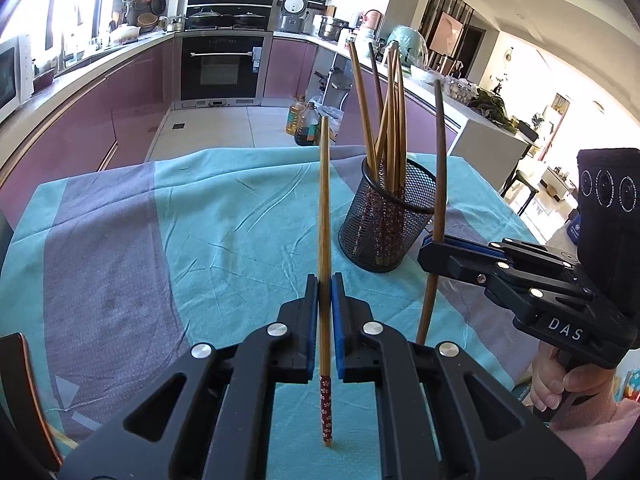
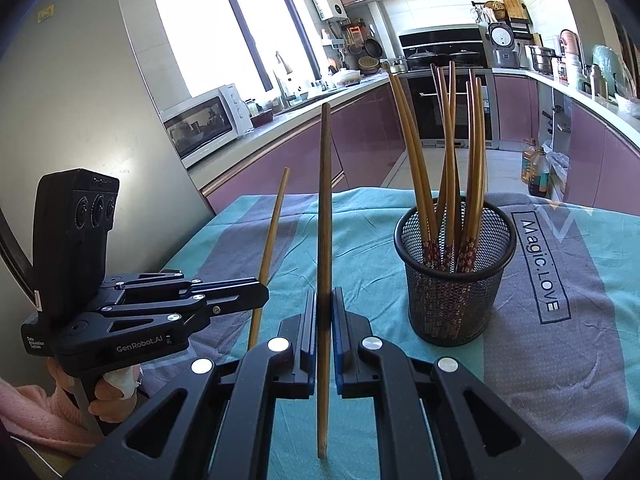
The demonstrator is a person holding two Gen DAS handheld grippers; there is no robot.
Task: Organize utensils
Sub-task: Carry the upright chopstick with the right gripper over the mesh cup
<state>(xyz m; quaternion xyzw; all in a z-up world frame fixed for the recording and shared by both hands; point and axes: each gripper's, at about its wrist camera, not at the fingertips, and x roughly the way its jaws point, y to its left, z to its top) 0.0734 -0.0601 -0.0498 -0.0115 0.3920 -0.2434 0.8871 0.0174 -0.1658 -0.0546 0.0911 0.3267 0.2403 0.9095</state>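
Teal cloth (image 2: 400, 216) lettering only in right view; each claw (image 1: 325, 280) (image 2: 325, 300) pinching one chopstick (image 1: 325, 200) (image 2: 325, 200)

Tablecloth (image 1: 192, 216) teal with grey-purple bands, dark "Magic.LOVE" print. Mesh cup (image 2: 454, 276) black. Chopstick (image 1: 325, 208) tan, butt end red with white blossoms – same pattern on those in the cup. Other chopstick (image 2: 325, 208) darker brown. Hand-held gripper bodies black, pads (image 1: 339, 328) blue.

Mesh cup (image 2: 454, 276) amid open cloth (image 2: 560, 360)
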